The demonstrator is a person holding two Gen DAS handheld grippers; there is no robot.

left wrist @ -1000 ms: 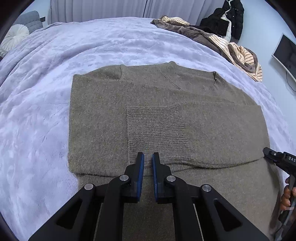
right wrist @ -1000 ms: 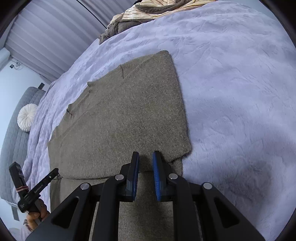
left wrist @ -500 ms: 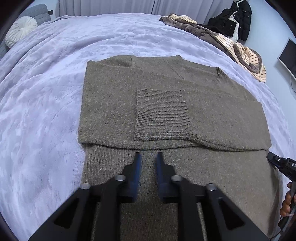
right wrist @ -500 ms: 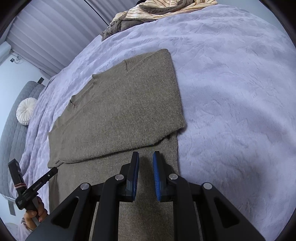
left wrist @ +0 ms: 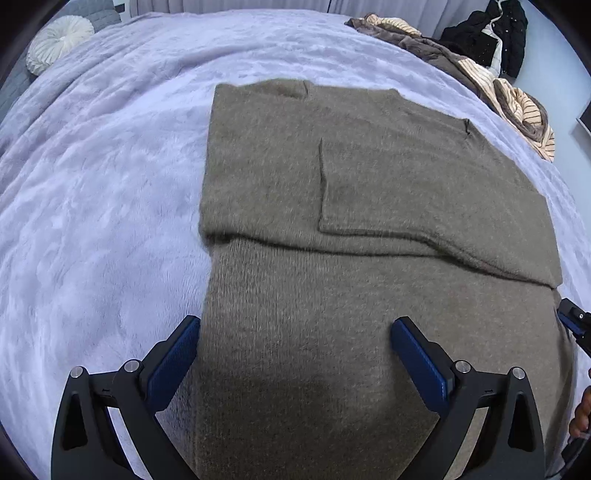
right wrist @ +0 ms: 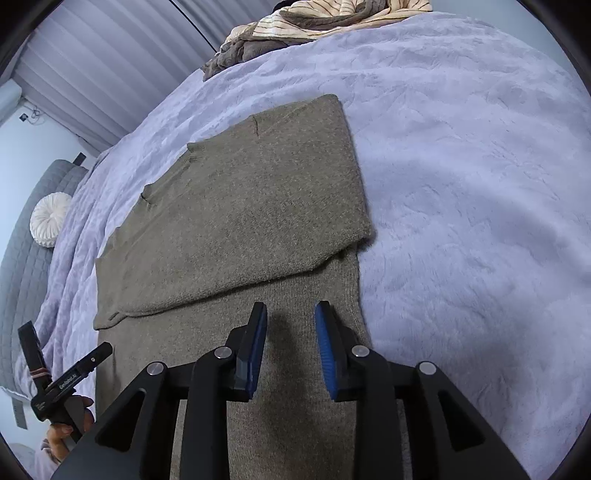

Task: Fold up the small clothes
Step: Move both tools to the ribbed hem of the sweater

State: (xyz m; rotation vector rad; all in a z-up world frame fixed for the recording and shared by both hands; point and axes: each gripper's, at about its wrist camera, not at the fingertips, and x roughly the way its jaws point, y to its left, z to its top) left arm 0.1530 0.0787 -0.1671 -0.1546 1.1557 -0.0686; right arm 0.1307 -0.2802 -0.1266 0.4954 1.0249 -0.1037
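An olive-brown knitted sweater (left wrist: 369, 184) lies flat on the bed, its sleeves folded across the chest and its lower body stretching toward me. In the left wrist view my left gripper (left wrist: 295, 325) hovers over the sweater's lower left part. Its jaws are opening and stand wide, and no cloth is pinched between the pads. In the right wrist view the same sweater (right wrist: 240, 214) shows with my right gripper (right wrist: 291, 306) over its lower right edge. Those jaws are opening too, a small gap wide, and grip nothing. The left gripper (right wrist: 66, 339) appears at the lower left there, held by a hand.
A lavender plush bed cover (left wrist: 92, 184) spreads around the sweater. A heap of brown and striped clothes (left wrist: 498, 92) and a black jacket (left wrist: 498, 33) sit at the far right edge. A round white cushion (left wrist: 59, 44) rests at the far left by a grey headboard.
Both grippers have drawn back toward the sweater's hem. The left jaws went from shut to wide apart, and the right jaws have parted a little.
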